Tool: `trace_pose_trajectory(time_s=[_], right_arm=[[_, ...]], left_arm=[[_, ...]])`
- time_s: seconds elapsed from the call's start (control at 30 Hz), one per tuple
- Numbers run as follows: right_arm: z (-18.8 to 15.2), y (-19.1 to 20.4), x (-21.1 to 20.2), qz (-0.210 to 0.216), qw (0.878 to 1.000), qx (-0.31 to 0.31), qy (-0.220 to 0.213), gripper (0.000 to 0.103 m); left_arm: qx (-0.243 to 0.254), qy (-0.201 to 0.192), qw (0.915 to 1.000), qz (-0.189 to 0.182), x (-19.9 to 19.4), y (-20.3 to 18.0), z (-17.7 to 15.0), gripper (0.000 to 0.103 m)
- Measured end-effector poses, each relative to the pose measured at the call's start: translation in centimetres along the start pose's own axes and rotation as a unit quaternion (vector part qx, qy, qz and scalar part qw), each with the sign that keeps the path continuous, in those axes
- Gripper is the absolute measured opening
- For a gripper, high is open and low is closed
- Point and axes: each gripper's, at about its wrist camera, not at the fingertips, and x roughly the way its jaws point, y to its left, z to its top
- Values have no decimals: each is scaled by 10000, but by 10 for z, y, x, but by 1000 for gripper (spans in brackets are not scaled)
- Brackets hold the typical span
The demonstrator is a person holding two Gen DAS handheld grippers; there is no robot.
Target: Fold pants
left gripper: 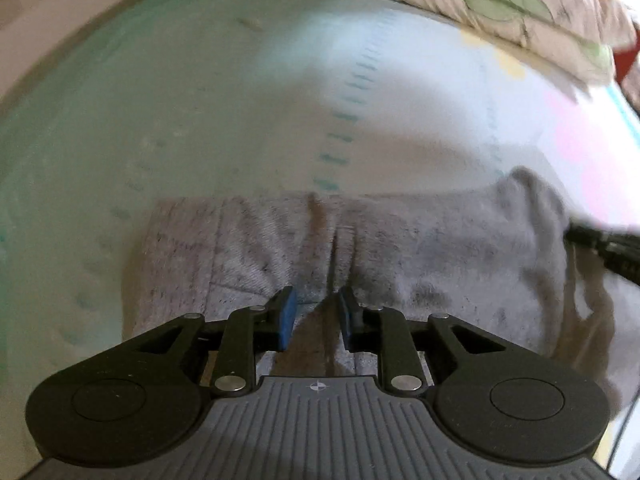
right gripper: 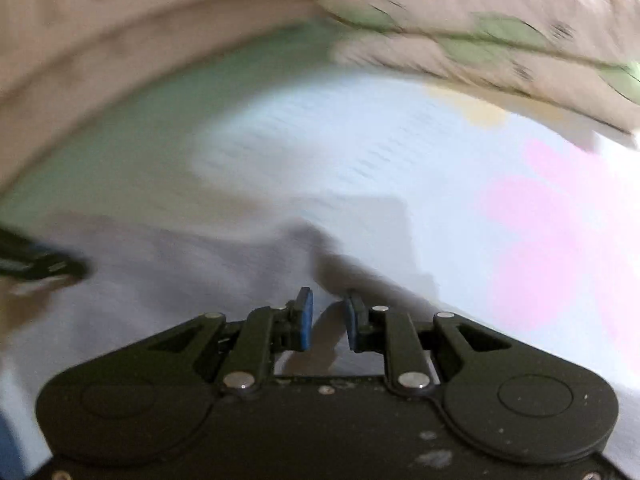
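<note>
While both grippers' fingers gape empty | one pants (left gripper: 360, 248) | two pillows (left gripper: 500, 4)

The left gripper (left gripper: 316, 312) points forward and slightly down, its blue-padded fingers (left gripper: 287, 316) held a small gap apart with nothing pinched between them. The right gripper (right gripper: 328, 318) is posed likewise, jaws parted narrowly, its black fingers also showing at the left view's right edge.
</note>
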Motion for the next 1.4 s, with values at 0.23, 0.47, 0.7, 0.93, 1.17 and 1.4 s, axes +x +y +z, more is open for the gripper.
trace_pose_trajectory(time_s=[0.23, 0.47, 0.7, 0.93, 1.17, 1.4], right_arm=[[-6, -49, -30, -157, 9964, 834, -66, 16], [-58, -31, -79, -9, 9972, 739, 101, 16], [-115, -36, -96, -260, 9914, 982, 821, 14], [-122, -51, -111, -92, 9896, 1098, 921, 15], [-108, -100, -139, -515, 9894, 1314, 330, 22], [-74, -124, -132, -488, 9936, 1008, -153, 27]], left_arm=[[-148, -223, 9996, -57, -28, -27, -17, 22], [-10, -247, 9950, -971, -13, -102, -53, 23], [-363, -314, 9952, -850, 14, -112, -74, 22], [-397, -408, 9953, -789, 10, -112, -83, 22], [-221, -394, 9951, -880, -7, -134, -73, 23], [249, -493, 9899, -1306, 2, -180, -39, 23]])
